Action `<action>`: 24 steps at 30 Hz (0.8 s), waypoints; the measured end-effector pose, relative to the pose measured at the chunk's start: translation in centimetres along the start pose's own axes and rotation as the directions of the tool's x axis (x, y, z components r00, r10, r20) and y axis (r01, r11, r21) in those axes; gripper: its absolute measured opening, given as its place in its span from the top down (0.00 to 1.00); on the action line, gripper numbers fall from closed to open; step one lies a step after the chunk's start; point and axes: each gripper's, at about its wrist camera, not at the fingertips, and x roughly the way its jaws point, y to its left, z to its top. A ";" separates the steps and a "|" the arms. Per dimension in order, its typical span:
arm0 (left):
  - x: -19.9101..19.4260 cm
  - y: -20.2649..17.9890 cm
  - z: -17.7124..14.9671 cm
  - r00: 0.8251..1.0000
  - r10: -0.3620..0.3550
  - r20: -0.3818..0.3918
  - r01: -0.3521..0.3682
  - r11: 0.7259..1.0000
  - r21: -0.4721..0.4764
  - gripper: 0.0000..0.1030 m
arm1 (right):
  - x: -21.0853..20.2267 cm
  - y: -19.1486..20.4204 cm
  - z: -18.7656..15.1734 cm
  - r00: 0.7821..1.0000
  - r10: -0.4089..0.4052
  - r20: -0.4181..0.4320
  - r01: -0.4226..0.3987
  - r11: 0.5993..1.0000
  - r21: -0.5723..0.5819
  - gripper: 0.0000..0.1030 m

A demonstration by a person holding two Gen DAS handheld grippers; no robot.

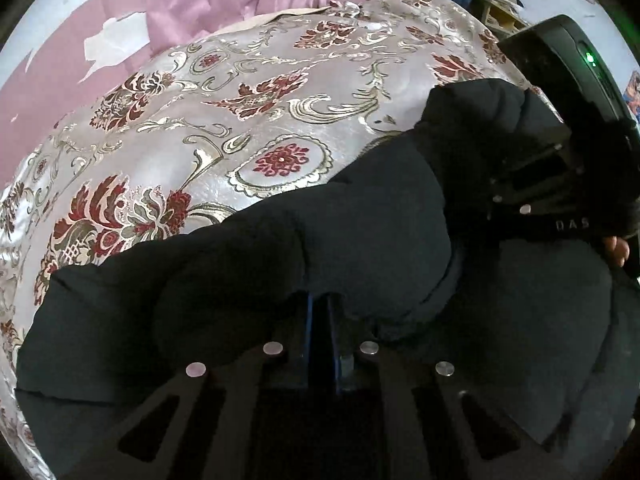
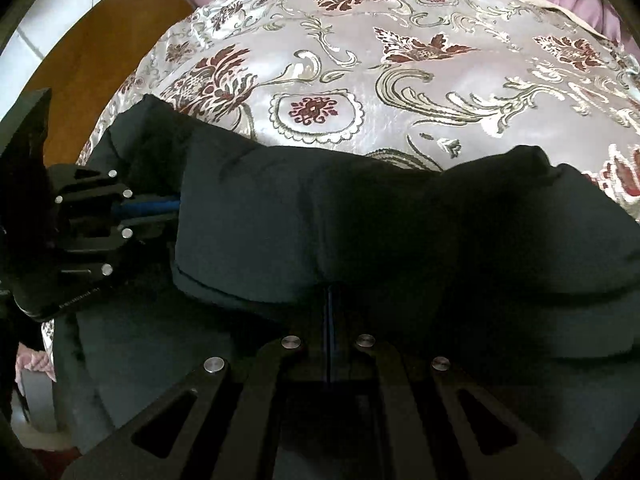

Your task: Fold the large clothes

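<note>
Lying on the floral bedspread (image 1: 248, 128), black padded coat (image 1: 360, 232), both jaws pinching it

Black padded coat (image 1: 360, 216), thick and puffy, matte fabric with stitched quilting seams, lying on a patterned bed cover. In the left wrist view a bulky folded band of it runs from the lower left diagonally up to the right, directly ahead of the left gripper (image 1: 320, 304), whose jaws are closed on its near edge; a second, flatter layer lies beneath and to the right of the jaws. In the right wrist view the coat (image 2: 360, 216) forms a rolled horizontal ridge just ahead of the right gripper (image 2: 331, 292), jaws pinched on its fold, with more padding spreading below and to both sides
</note>
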 end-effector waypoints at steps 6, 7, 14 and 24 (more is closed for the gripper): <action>1.8 0.4 0.8 0.999 0.038 0.027 -0.038 0.999 -0.007 0.92 | 1.4 0.0 0.4 0.999 -0.005 0.052 0.005 1.000 0.006 1.00; 2.0 0.7 0.6 0.999 0.032 0.042 -0.031 0.999 -0.028 0.93 | 1.6 0.1 0.5 0.998 -0.012 0.065 0.012 1.000 0.003 1.00; 1.1 0.0 -0.9 0.993 0.060 0.103 -0.055 0.997 -0.053 0.93 | 1.5 0.2 -1.3 0.978 -0.023 0.209 0.018 1.000 0.024 1.00; 0.7 -0.4 -1.2 0.984 0.093 0.152 -0.086 0.995 -0.050 0.94 | 1.6 -0.2 -1.3 0.967 -0.037 0.254 0.034 0.999 0.016 1.00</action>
